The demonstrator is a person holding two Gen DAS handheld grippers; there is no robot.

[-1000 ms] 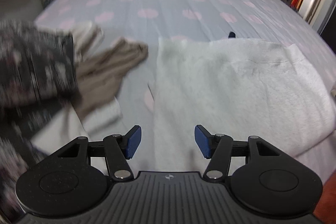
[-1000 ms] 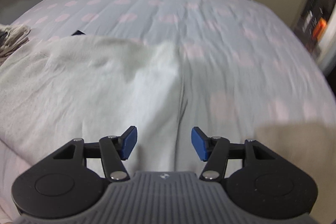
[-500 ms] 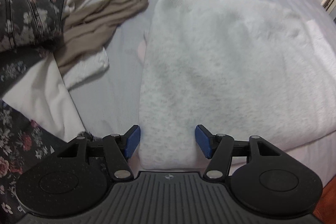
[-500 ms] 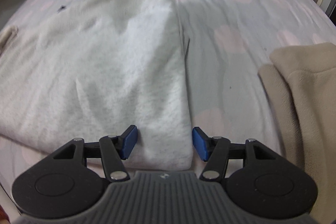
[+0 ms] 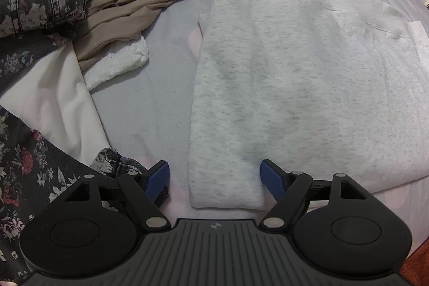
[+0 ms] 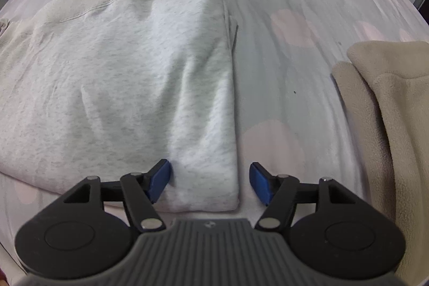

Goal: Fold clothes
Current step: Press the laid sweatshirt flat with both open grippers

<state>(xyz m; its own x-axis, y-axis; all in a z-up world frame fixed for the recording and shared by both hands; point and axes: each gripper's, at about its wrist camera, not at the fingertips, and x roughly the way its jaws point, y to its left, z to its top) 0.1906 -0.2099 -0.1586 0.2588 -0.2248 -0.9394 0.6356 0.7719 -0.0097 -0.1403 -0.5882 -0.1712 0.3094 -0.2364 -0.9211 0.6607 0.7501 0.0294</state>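
Both grippers have dropped closer since a second ago, each straddling a near corner of the grey sweatshirt point(image 5: 281, 87) spread on the dotted bedsheet point(image 6: 295, 4). Bare sheet runs along its left edge at 10 o'clock and its right edge at 1 o'clock. A clothes pile point(image 5: 53, 18) lies at 9 o'clock, a beige fleece point(image 6: 388, 98) at 3 o'clock. Left gripper point(image 5: 214, 180) and right gripper point(image 6: 209, 182) gape wide, gripping nothing.
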